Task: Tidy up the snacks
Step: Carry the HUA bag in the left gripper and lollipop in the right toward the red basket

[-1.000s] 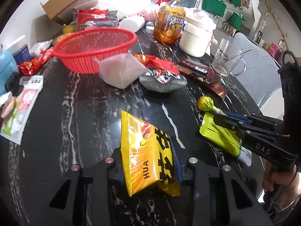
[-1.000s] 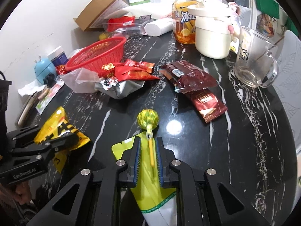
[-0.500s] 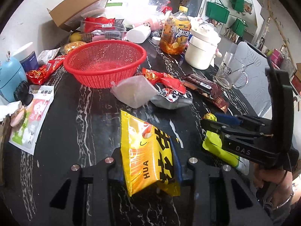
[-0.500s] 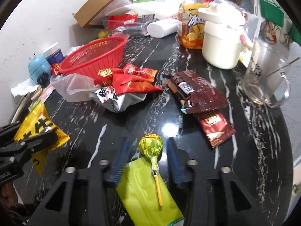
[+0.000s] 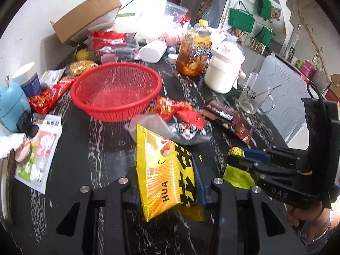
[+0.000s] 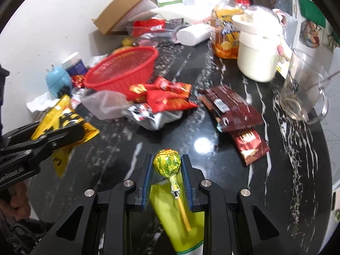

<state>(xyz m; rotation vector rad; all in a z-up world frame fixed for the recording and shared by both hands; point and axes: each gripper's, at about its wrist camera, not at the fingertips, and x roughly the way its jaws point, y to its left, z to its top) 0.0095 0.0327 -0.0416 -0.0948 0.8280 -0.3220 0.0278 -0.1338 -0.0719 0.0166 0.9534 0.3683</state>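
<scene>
My left gripper (image 5: 167, 170) is shut on a yellow snack bag (image 5: 157, 176), held upright above the black marble table (image 5: 102, 144). The empty red basket (image 5: 119, 112) stands beyond it. In the right wrist view my right gripper (image 6: 167, 161) has its jaws closing on a yellow-green lollipop (image 6: 167, 162). The blue pads (image 6: 147, 180) touch the lollipop's head on both sides. Its stick runs back over a lime-green packet (image 6: 180, 229) lying on the table below. The left gripper (image 6: 59, 131) with the yellow bag (image 6: 61, 114) shows at the left there.
Red snack packets (image 6: 167, 99) and a silver one (image 6: 153, 114) lie piled by the basket (image 6: 125, 74). Brown packets (image 6: 233, 108) lie to the right, near a glass mug (image 6: 303, 93), a white pot (image 6: 259, 48) and a drink bottle (image 5: 195, 51). A cardboard box (image 5: 85, 19) stands at the back.
The right jaws let go of the lollipop's stick, opened, and closed again around its head. The left gripper rose with the yellow bag, nearer the red basket.
</scene>
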